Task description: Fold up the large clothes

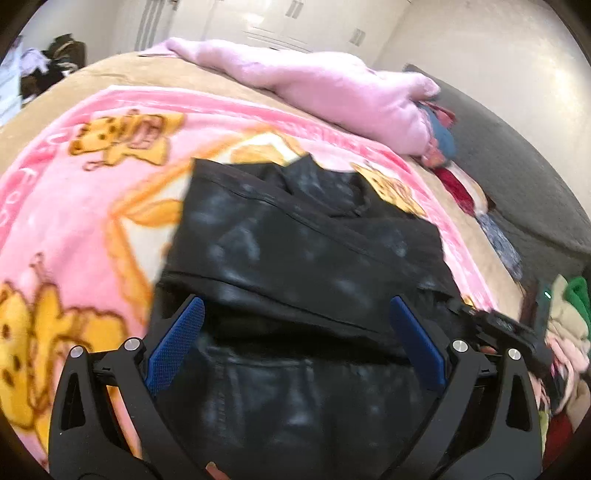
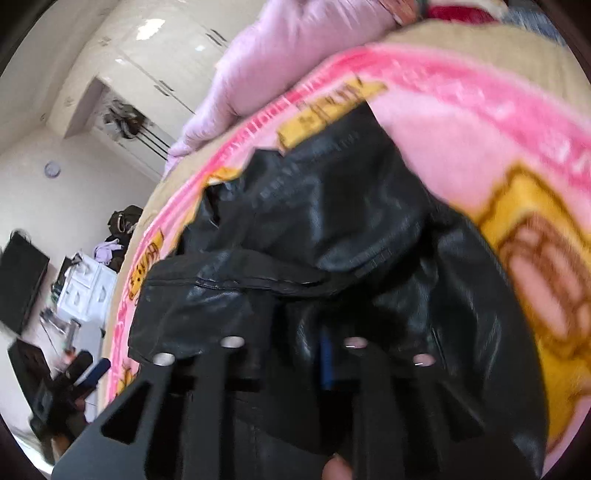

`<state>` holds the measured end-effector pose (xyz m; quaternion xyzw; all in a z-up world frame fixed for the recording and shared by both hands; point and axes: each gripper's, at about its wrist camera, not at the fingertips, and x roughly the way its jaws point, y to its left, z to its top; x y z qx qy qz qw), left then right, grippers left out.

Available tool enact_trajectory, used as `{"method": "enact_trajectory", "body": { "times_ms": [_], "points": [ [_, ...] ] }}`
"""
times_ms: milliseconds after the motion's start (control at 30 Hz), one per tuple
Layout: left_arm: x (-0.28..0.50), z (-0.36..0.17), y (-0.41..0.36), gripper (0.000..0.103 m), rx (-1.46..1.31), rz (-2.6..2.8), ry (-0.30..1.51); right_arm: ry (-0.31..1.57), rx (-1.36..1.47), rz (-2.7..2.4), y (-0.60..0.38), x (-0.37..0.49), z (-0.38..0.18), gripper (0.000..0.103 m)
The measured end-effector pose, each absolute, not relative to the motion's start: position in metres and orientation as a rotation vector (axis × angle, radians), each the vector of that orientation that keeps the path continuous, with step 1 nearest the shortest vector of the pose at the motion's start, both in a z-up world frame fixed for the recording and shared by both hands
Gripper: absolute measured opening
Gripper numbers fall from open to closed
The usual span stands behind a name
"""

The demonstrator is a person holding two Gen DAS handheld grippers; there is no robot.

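Your black leather jacket point(image 1: 303, 236) lies bunched in folds on the pink cartoon blanket point(image 1: 74, 184) that covers the bed, with a seamed edge running across its upper layer. Your left tongs point(image 1: 295, 332) hang over the jacket's near part with the blue pads point(image 1: 173, 343) spread wide and nothing between them. Your right tongs point(image 2: 295, 350) sit low against the jacket point(image 2: 332, 240), fingers drawn close together with leather bunched around them; the blur keeps you from telling whether they actually pinch the fabric. Beyond the jacket a pale pink fleece point(image 1: 325, 88) lies heaped near the far edge of the bed, and white wardrobe doors point(image 1: 258, 22) stand behind it
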<state>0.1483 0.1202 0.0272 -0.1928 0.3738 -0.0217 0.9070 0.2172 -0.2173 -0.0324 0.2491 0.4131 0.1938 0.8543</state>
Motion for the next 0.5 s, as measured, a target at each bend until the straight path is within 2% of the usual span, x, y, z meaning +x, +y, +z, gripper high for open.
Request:
{"method": "enact_trajectory", "body": {
  "times_ms": [167,333,500],
  "points": [
    [0.152,0.031,0.145,0.094,-0.497,-0.016,0.749,0.671,0.362,0.486,-0.201,0.208,0.029,0.009],
    [0.161,0.035,0.147,0.094,-0.488,0.009,0.745,0.567,0.207,0.529,-0.185,0.224,0.084,0.008],
    [0.176,0.033,0.139,0.094,-0.456,0.006,0.761,0.491,0.153,0.51,-0.18,0.236,0.082,0.008]
  ]
}}
